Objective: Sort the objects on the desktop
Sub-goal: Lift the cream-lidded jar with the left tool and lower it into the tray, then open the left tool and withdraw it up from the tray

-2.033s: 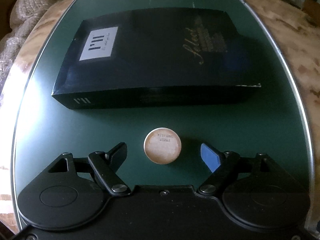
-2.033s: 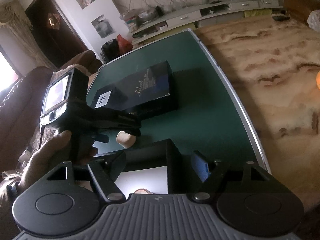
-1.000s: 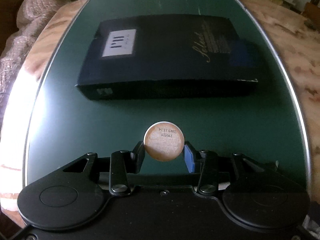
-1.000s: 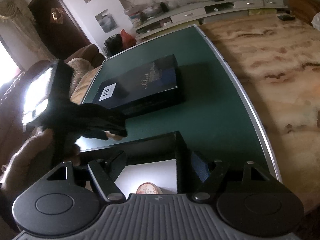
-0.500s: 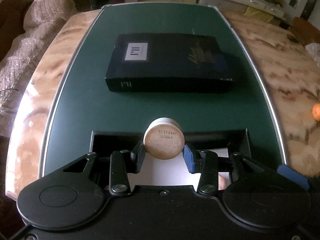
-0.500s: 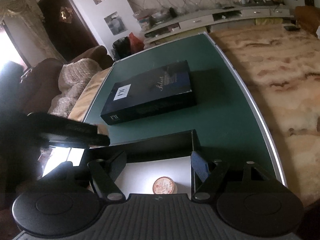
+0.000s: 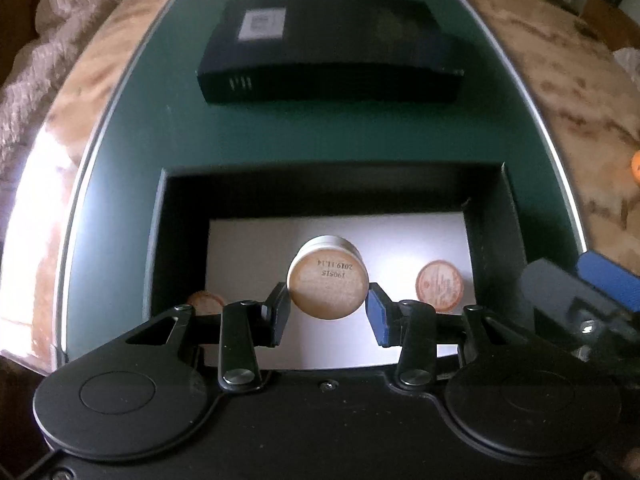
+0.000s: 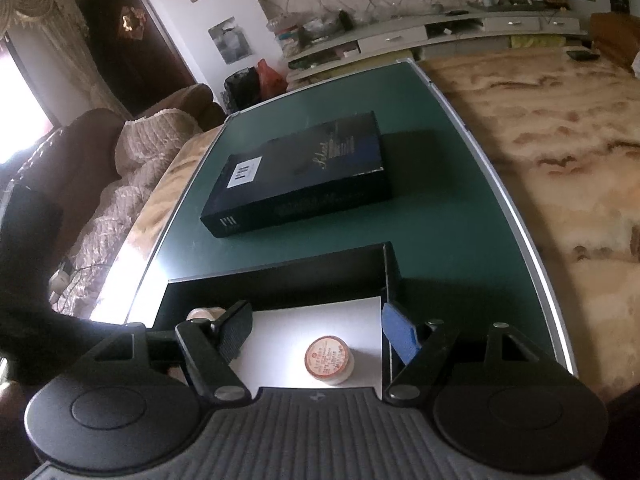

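My left gripper [image 7: 327, 309] is shut on a small round tin [image 7: 328, 278] with a tan printed base, held above the open black box [image 7: 320, 184] with a white floor. A second round tin [image 7: 439, 286] lies on the box floor to the right; it also shows in the right wrist view [image 8: 329, 359]. A third tin [image 7: 205, 302] sits at the box's left side, partly hidden by my fingers. My right gripper [image 8: 316, 330] is open and empty over the near right part of the box [image 8: 276, 276].
A closed dark blue box [image 7: 328, 50] with a white label lies farther back on the green table [image 7: 120, 160]; it also shows in the right wrist view [image 8: 300, 176]. The marbled surface [image 8: 560, 160] lies right, a sofa [image 8: 120, 168] left.
My left gripper closed on the tin on the green table, lifted it and carried it back over the open black box. The right gripper stayed open over the box.
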A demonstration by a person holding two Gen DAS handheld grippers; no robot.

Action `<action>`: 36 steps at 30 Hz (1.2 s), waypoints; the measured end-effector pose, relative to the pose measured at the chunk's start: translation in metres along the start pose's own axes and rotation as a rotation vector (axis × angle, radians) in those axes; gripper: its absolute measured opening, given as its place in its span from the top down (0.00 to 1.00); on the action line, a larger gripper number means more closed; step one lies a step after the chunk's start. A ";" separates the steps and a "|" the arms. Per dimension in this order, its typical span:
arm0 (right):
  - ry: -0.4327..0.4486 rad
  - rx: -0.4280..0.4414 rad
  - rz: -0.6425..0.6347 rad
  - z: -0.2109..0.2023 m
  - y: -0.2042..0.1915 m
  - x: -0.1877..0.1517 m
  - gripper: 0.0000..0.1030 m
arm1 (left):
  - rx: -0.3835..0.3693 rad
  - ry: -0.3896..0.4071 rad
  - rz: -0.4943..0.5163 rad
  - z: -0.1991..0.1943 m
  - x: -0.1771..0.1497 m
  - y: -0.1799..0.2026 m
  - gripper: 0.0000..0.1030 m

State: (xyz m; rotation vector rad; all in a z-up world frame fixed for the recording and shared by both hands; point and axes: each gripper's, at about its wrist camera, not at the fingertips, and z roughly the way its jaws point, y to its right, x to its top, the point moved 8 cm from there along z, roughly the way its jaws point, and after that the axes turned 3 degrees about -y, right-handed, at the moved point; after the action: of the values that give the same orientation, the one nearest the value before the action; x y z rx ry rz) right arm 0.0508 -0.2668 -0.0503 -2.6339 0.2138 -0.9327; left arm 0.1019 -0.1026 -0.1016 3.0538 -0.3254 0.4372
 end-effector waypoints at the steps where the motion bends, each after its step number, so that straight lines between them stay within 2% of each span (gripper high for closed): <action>1: -0.001 -0.001 0.001 0.000 0.000 -0.001 0.27 | 0.007 -0.008 0.000 0.004 -0.002 0.000 0.61; 10: -0.005 -0.007 0.003 0.001 0.003 -0.004 0.27 | 0.008 -0.069 -0.024 0.034 -0.012 -0.004 0.61; 26: -0.007 -0.008 0.008 0.000 0.006 -0.006 0.27 | 0.010 -0.103 -0.009 0.043 -0.011 0.001 0.60; 30: -0.005 -0.009 0.011 0.000 0.007 -0.006 0.27 | 0.009 -0.099 -0.003 0.042 -0.009 0.003 0.55; 34: -0.005 -0.009 0.013 0.000 0.007 -0.006 0.27 | 0.001 -0.079 -0.013 0.036 -0.008 0.000 0.42; 36: -0.003 -0.014 0.007 0.000 0.006 -0.006 0.27 | 0.003 -0.060 -0.019 0.030 -0.007 -0.002 0.42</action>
State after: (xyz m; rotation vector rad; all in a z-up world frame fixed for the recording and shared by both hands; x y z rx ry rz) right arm 0.0454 -0.2712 -0.0560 -2.6454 0.2295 -0.9289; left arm 0.1041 -0.1010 -0.1321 3.0753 -0.2983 0.3462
